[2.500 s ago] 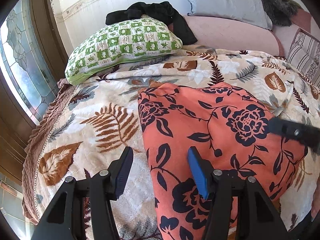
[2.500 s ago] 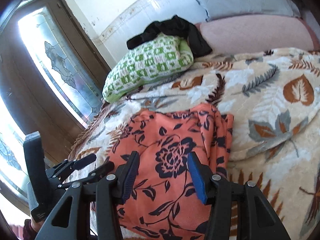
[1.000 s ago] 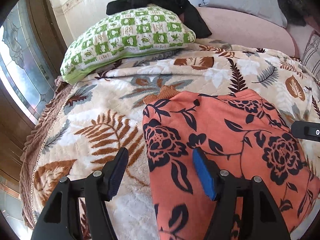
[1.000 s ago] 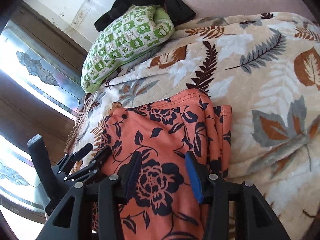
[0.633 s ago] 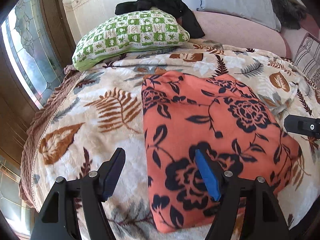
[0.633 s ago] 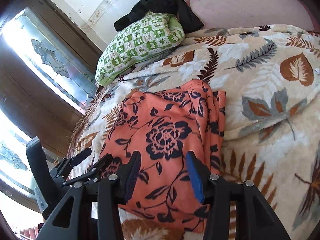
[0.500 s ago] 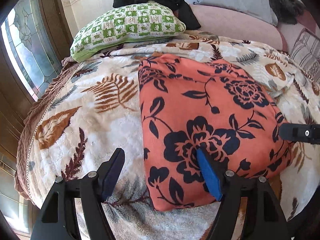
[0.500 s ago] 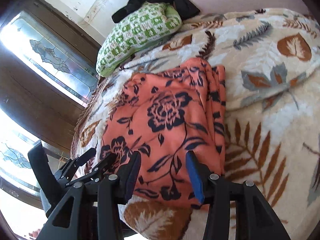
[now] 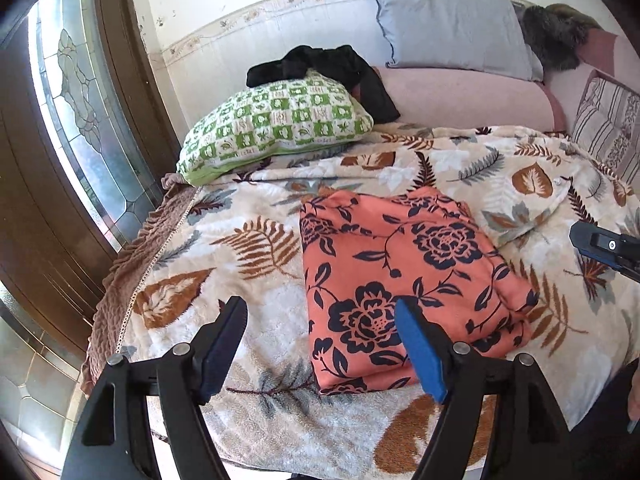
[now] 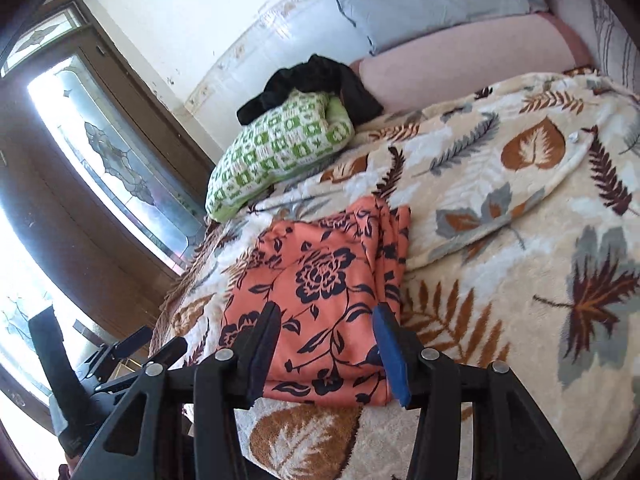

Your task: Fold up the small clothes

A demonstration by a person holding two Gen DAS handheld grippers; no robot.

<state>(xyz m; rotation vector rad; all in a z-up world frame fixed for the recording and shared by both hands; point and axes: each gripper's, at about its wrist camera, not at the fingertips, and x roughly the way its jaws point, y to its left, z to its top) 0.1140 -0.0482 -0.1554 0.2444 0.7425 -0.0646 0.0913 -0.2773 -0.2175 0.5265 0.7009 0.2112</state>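
A folded orange garment with dark flowers (image 9: 400,280) lies flat on the leaf-print blanket (image 9: 200,288). My left gripper (image 9: 320,308) hovers above and in front of the garment's near left corner, open wide, nothing between its pads. The same garment (image 10: 320,280) fills the middle of the right wrist view. My right gripper (image 10: 328,312) hangs over its near edge with jaws opening and nothing pressed between them. The right gripper's tip (image 9: 600,244) shows at the right of the left wrist view. Low at the left of the right wrist view is the left gripper (image 10: 132,352).
A green checked pillow (image 9: 276,124) with a black garment (image 9: 320,66) on top lies behind. A grey pillow (image 9: 452,28) and pink bolster (image 9: 460,100) line the wall. A door with patterned glass (image 9: 72,100) stands left. The bed's edge runs just below both grippers.
Both grippers have drawn back and up from the orange garment, which now lies farther off and wholly in view. Both pairs of jaws stand a little wider.
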